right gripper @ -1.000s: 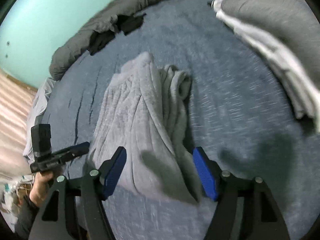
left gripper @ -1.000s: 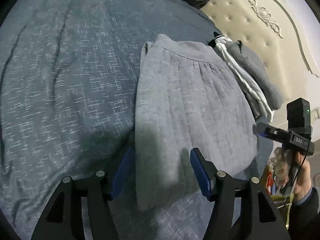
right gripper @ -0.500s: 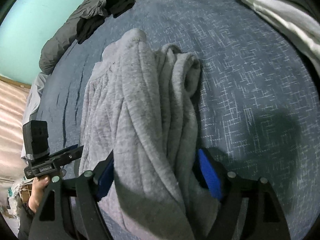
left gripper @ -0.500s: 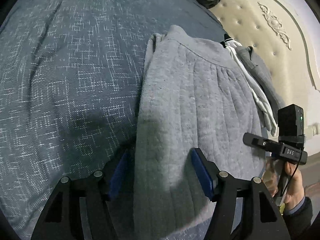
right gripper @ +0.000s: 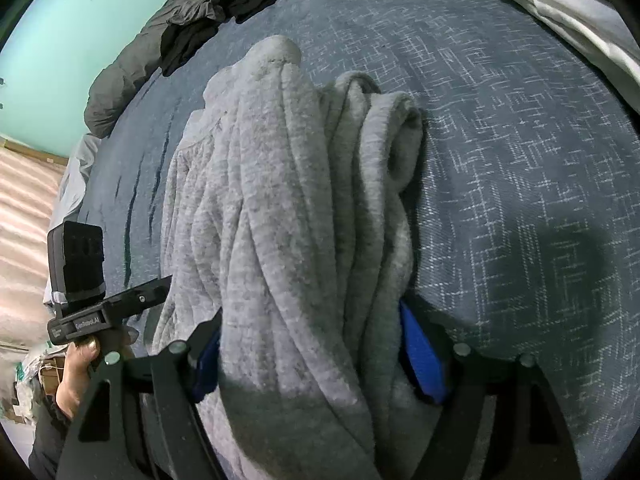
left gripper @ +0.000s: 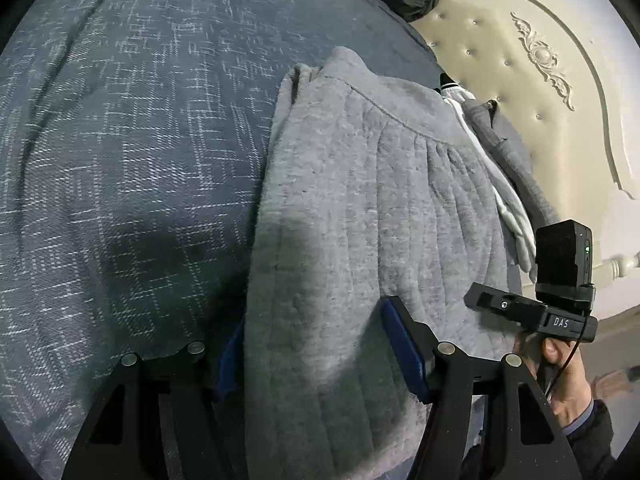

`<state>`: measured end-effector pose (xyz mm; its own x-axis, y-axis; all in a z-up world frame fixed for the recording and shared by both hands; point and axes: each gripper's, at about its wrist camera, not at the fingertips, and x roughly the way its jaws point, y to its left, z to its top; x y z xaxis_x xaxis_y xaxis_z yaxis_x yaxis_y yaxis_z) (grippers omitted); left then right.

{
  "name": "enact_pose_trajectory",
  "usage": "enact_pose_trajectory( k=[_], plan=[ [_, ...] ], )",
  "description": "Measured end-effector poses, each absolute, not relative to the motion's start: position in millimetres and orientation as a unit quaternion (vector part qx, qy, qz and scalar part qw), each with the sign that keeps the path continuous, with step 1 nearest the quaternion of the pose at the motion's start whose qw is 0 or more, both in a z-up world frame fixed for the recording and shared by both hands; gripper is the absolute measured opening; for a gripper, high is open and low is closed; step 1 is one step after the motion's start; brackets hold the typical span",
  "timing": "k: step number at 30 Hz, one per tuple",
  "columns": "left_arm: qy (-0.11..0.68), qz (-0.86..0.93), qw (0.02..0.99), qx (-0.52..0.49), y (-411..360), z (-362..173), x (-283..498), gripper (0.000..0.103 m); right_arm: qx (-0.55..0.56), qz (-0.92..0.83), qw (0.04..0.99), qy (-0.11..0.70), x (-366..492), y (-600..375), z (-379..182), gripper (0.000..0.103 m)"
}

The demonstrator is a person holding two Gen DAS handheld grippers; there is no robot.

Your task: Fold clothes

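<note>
A light grey fleece garment point(left gripper: 360, 208) lies lengthwise on the dark blue bedspread point(left gripper: 120, 160). My left gripper point(left gripper: 316, 350) stands open over its near end. The fabric's left edge covers part of the left blue pad point(left gripper: 228, 364), and the right pad point(left gripper: 400, 344) rests on top of the cloth. In the right wrist view the same garment point(right gripper: 288, 220) is bunched into thick folds. My right gripper point(right gripper: 316, 356) straddles that bunch, jaws wide and closing slightly, with cloth filling the gap between the pads point(right gripper: 420, 356).
Folded grey and white clothes point(left gripper: 504, 184) lie by the cream tufted headboard point(left gripper: 540, 80). A dark duvet point(right gripper: 132, 68) with black garments point(right gripper: 208, 20) runs along the bed's far edge. Each view shows the person's other hand point(left gripper: 560, 364) holding the other gripper.
Both grippers have come down and forward onto the grey garment. Its cloth now fills the gap between the right pads and covers the left gripper's left pad.
</note>
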<state>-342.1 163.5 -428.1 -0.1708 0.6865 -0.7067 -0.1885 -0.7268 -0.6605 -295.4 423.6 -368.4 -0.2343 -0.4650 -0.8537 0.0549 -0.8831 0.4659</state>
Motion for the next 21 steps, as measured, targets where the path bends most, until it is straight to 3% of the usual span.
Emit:
enact_pose_trajectory(
  k=[6, 8, 10, 13, 21],
  plan=[
    [-0.212, 0.736, 0.299, -0.570, 167, -427, -341, 0.066, 0.589, -0.774, 0.169, -0.158, -296, 420, -368, 0.064],
    [-0.208, 0.735, 0.305, -0.568, 171, -427, -341, 0.053, 0.587, -0.778, 0.168, -0.148, -295, 416, -366, 0.059],
    [-0.204, 0.735, 0.311, -0.567, 171, -427, -339, 0.047, 0.584, -0.782, 0.167, -0.137, -295, 410, -365, 0.053],
    [-0.197, 0.737, 0.312, -0.566, 169, -426, -339, 0.046, 0.579, -0.788, 0.167, -0.123, -293, 404, -364, 0.047],
    [-0.200, 0.738, 0.310, -0.566, 165, -429, -339, 0.049, 0.579, -0.785, 0.172, -0.138, -296, 405, -367, 0.050]
  ],
)
